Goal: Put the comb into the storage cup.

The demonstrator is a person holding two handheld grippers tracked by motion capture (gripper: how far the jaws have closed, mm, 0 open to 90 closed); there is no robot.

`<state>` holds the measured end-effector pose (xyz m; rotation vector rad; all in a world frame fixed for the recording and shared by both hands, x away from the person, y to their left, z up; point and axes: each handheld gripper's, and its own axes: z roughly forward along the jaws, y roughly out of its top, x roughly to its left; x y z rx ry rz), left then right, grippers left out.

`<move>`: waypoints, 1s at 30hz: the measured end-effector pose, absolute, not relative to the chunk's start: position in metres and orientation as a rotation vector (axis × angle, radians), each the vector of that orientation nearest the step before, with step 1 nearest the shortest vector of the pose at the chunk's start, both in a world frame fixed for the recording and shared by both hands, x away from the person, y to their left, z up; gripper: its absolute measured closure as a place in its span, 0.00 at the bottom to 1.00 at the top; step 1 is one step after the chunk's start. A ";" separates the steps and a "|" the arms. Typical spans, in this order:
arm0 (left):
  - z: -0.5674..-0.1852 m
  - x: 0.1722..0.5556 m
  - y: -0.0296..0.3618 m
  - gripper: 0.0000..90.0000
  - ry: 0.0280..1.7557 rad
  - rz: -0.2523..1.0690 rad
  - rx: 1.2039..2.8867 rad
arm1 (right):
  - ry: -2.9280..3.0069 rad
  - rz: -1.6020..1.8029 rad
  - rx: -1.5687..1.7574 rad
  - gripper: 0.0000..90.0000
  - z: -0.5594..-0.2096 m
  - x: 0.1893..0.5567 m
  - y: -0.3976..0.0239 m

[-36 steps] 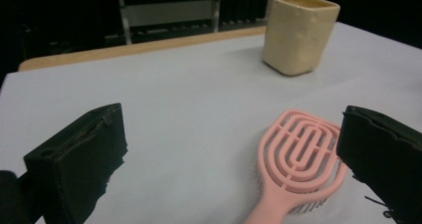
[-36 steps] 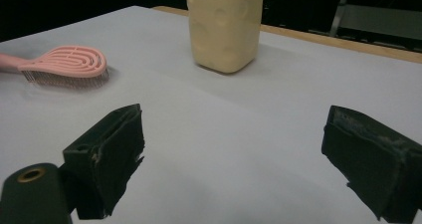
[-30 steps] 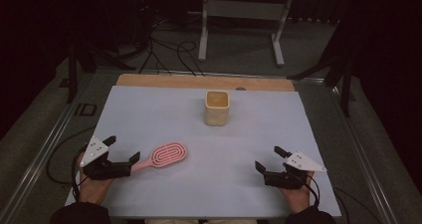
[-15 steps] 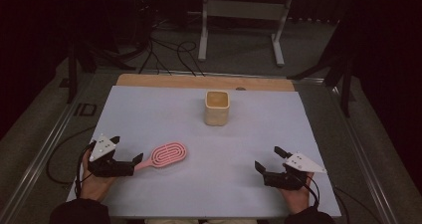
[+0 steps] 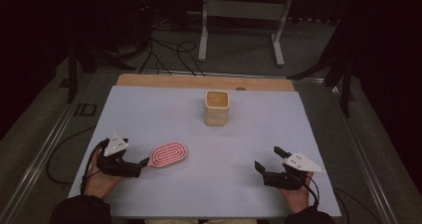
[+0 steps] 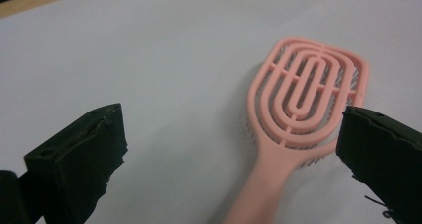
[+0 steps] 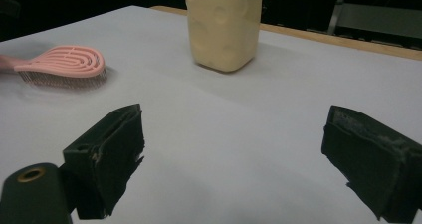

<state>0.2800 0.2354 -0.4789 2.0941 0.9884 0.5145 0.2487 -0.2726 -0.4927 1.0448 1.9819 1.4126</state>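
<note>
Hairbrush (image 5: 168, 155) lies flat in front of the cup (image 5: 217, 107), to its left. The left gripper (image 5: 142, 166) has moved closer, jaws now spread around its handle, so the grasp seems next. The right gripper (image 5: 268, 162) rests spread, well apart.

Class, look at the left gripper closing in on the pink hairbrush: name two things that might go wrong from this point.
1. The left gripper is open, with the hairbrush handle nearer its right jaw than the middle; closing now may nudge or spin the brush instead of gripping it.
2. The brush lies bristles down on the table, its thin handle low to the surface, so the jaws may scrape the table or slip off.
</note>
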 end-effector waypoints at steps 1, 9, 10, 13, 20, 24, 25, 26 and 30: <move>-0.479 0.281 0.234 0.00 0.987 0.505 2.106 | 1.982 1.413 1.045 0.10 -0.493 0.249 -0.272; -0.484 0.289 0.227 0.00 0.964 0.423 2.238 | 1.982 1.414 1.047 0.10 -0.493 0.249 -0.273; -0.485 0.290 0.226 0.01 0.958 0.418 2.248 | 1.982 1.414 1.048 0.11 -0.493 0.249 -0.273; -0.486 0.292 0.224 0.03 0.951 0.399 2.282 | 1.981 1.412 1.049 0.10 -0.493 0.249 -0.273; -0.489 0.296 0.222 0.03 0.951 0.362 2.345 | 1.979 1.411 1.054 0.10 -0.493 0.249 -0.273; -0.490 0.298 0.222 0.05 0.957 0.338 2.374 | 1.980 1.403 1.056 0.11 -0.493 0.249 -0.273; -0.491 0.298 0.222 0.05 0.956 0.330 2.387 | 1.979 1.402 1.057 0.11 -0.493 0.249 -0.273; -0.491 0.299 0.221 0.06 0.954 0.328 2.402 | 1.978 1.403 1.059 0.11 -0.493 0.249 -0.274; -0.492 0.300 0.218 0.08 0.948 0.306 2.448 | 1.974 1.403 1.060 0.10 -0.493 0.249 -0.275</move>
